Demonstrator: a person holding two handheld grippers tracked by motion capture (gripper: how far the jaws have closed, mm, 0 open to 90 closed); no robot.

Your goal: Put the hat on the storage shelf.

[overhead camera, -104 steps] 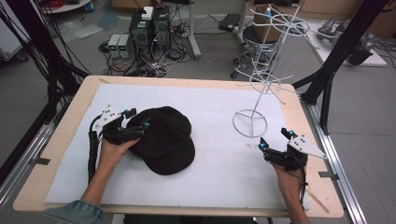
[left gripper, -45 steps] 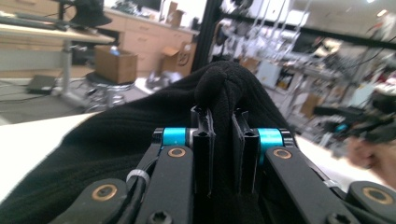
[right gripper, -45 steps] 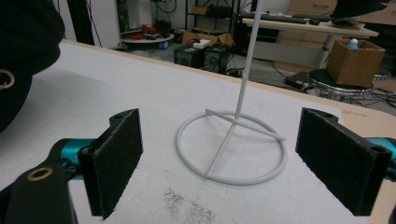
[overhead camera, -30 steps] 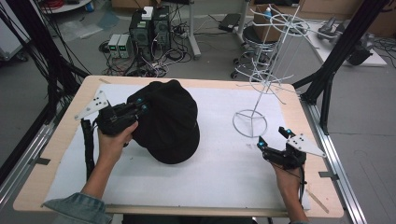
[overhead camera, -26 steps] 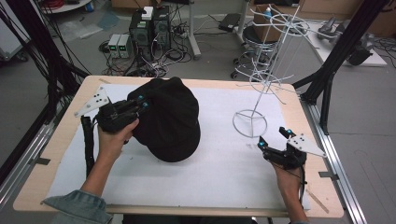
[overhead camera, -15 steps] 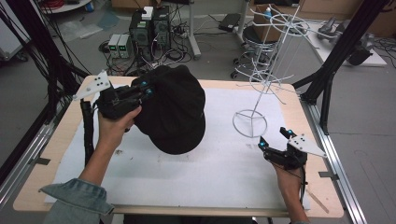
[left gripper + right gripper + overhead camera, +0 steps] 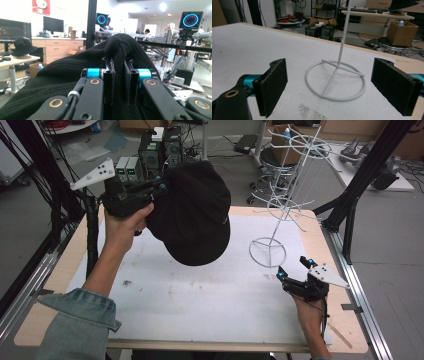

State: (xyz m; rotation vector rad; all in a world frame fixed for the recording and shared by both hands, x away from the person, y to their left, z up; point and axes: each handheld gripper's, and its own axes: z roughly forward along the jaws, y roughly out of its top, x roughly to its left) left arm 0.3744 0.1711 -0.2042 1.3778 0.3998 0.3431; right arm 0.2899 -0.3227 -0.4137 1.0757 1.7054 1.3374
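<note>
From above, the left gripper (image 7: 159, 184) holds a black hat (image 7: 192, 215) up in the air over the far left part of the white mat (image 7: 200, 290), and the left gripper view shows its jaws pinched tight on a fold of the fabric. The right gripper (image 7: 292, 268) rests low near the right edge, jaws wide apart. Its own view looks straight at the ring base of the white wire stand (image 7: 335, 81) just ahead.

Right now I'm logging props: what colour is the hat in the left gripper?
Plain black hat, clearest in the high view.
</note>
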